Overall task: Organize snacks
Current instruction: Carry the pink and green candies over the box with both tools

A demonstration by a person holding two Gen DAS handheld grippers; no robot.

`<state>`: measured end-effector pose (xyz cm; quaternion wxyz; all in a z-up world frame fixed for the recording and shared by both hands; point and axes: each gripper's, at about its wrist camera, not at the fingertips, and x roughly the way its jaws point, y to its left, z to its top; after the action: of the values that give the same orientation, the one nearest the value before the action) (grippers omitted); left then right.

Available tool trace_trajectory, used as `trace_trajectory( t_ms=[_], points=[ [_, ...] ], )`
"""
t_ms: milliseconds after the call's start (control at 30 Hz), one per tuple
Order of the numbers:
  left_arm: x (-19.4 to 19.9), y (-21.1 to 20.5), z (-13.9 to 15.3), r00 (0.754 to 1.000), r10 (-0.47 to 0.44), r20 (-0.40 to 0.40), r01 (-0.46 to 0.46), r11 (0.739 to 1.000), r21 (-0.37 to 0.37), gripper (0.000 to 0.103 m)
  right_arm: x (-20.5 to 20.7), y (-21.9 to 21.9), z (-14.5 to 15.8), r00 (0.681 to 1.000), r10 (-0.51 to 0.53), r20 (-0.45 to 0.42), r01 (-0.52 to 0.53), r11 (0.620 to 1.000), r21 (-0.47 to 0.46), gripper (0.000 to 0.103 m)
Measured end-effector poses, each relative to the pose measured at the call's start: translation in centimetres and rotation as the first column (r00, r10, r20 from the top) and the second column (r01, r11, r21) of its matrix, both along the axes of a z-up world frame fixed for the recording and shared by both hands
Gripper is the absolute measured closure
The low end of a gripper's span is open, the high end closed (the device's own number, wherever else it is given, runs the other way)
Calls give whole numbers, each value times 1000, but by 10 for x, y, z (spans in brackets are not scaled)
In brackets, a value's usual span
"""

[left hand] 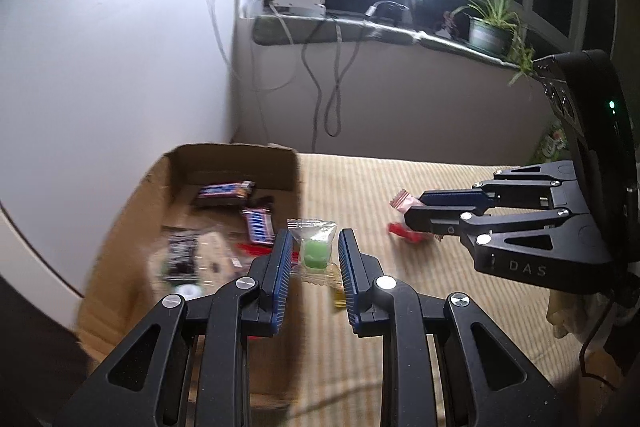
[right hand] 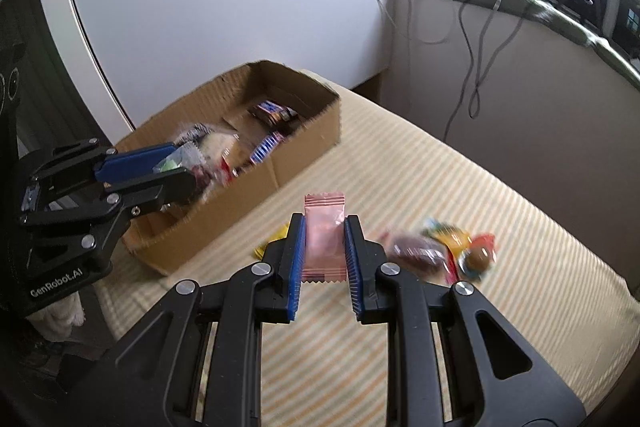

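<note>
- Snacks lie in three places: some inside the cardboard box point(right hand: 240, 195) at the far left of the striped cloth point(right hand: 500, 307), a loose heap of wrapped sweets point(right hand: 444, 251) on the cloth to the right, and one in each claw.
- Cardboard box: open-topped, its long axis running from near left to far right in the right wrist view; chocolate bars point(left hand: 226, 191) lie flat at its far end, blurred packets nearer.
- Left gripper point(left hand: 312, 251): held level above the box's near right edge, fingers pointing away, closed on a clear-wrapped green candy point(left hand: 314, 251) that stands upright, crimped ends up and down.
- Right gripper point(right hand: 324, 243): raised over the cloth right of the box, clamped on a pink sachet point(right hand: 324, 227), long axis upright, its top end sticking out past the fingertips.
</note>
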<state>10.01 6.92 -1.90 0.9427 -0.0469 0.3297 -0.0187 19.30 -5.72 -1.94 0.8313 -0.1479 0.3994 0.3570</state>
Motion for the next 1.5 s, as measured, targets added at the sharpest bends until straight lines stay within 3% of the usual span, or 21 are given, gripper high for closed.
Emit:
trace_trajectory(
  t_ms=[500, 1333, 1367, 1467, 1500],
  points=[
    [-7, 71, -8, 991, 136, -10, -136, 991, -8, 81, 31, 75, -6, 998, 64, -13, -64, 998, 9, 83],
    [-4, 87, -12, 985, 169, -28, -169, 986, -5, 77, 46, 108, -21, 994, 97, -47, -98, 995, 1, 82],
    [-4, 86, -12, 985, 171, -28, -171, 985, -4, 70, 46, 108, -21, 994, 96, -45, -96, 995, 0, 75],
    [-5, 86, -11, 984, 175, -21, -175, 985, 1, 52, 43, 107, -17, 996, 85, -25, -85, 996, 7, 38],
    [-5, 86, -10, 984, 175, -18, -175, 985, 5, 50, 42, 106, -15, 996, 83, -17, -83, 996, 14, 31]
  ],
)
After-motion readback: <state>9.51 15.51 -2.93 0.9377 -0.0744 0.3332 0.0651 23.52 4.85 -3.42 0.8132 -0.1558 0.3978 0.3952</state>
